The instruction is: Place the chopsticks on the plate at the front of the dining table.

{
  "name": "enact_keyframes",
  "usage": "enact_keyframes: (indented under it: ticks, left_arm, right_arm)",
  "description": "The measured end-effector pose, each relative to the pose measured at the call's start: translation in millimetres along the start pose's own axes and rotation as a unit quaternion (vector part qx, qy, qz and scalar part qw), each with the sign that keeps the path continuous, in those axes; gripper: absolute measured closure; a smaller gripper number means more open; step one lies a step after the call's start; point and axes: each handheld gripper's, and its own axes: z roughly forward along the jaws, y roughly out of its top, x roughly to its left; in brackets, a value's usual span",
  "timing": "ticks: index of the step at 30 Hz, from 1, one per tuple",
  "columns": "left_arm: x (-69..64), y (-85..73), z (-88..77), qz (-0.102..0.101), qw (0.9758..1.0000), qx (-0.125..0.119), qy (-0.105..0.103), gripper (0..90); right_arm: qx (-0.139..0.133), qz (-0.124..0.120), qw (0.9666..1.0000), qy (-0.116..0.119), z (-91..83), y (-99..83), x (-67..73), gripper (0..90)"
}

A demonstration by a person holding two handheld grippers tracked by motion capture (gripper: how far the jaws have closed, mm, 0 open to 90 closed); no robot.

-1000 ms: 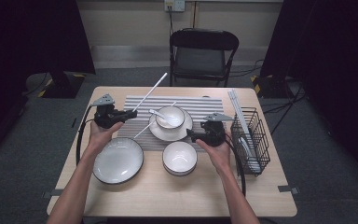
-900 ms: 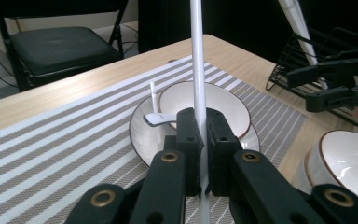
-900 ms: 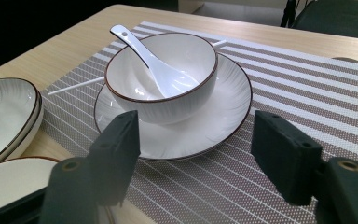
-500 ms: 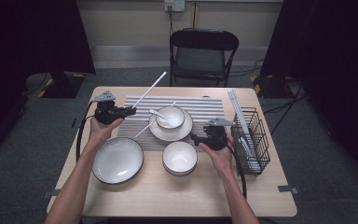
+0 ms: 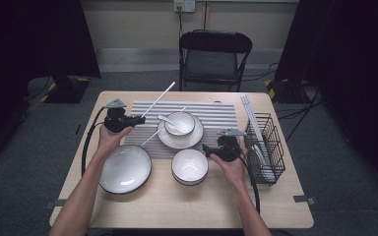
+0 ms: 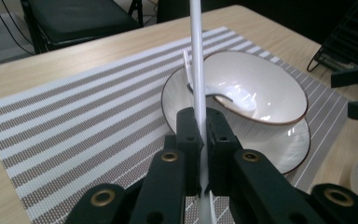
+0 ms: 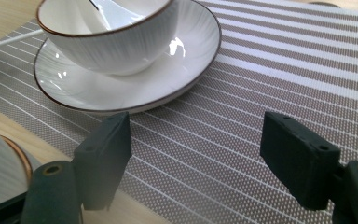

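My left gripper (image 5: 139,118) (image 6: 203,122) is shut on a long white chopstick (image 5: 160,97) (image 6: 196,56), which slants up and away over the striped placemat (image 5: 216,110). Ahead of it a white bowl (image 5: 179,123) (image 6: 256,91) with a spoon (image 5: 166,119) inside sits on a white saucer (image 5: 179,141) (image 7: 168,79). My right gripper (image 5: 205,149) (image 7: 198,133) hovers low over the mat's near edge, right of an empty white bowl (image 5: 189,166). Its jaws have just been opening and stand open with nothing between them.
A dark-rimmed plate (image 5: 125,168) lies at the front left. A second white chopstick (image 5: 150,137) rests on the mat beside the saucer. A black wire rack (image 5: 266,147) with white items stands at the right edge. A folding chair (image 5: 214,54) is behind the table.
My right gripper has sunk towards the table and drawn nearer to me, beside the empty bowl. The left gripper, still holding the chopstick, has dipped slightly.
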Motion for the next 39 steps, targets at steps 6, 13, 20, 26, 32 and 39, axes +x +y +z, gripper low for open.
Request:
enact_keyframes:
  ticks: [6,13,20,26,32,39]
  left_arm:
    - [1.3,-2.9,6.8,0.000,0.9999,0.015,0.002,86.4]
    - [3.4,-7.3,10.4,-0.006,0.9997,0.025,0.000,86.4]
    - [5.2,-19.4,17.7,-0.013,0.9991,0.040,0.005,86.3]
    - [7.0,-20.6,19.8,-0.015,0.9988,0.047,0.006,86.3]
    - [7.3,-24.2,22.3,-0.026,0.9985,0.048,0.005,86.3]
    - [7.2,-25.9,27.9,-0.023,0.9978,0.061,0.011,86.3]
  right_arm:
    - [0.019,0.001,0.9998,-0.009,5.7,-7.3,-4.2,22.6]
    - [0.031,-0.002,0.9993,-0.021,9.7,-13.4,-5.1,21.0]
    - [0.047,0.002,0.9984,-0.032,14.8,-25.1,-10.4,19.0]
    - [0.055,-0.003,0.9976,-0.042,18.0,-28.1,-10.1,17.8]
    - [0.056,-0.016,0.9970,-0.050,18.7,-29.5,-8.1,17.0]
    - [0.057,-0.021,0.9968,-0.052,19.1,-29.5,-7.5,16.8]
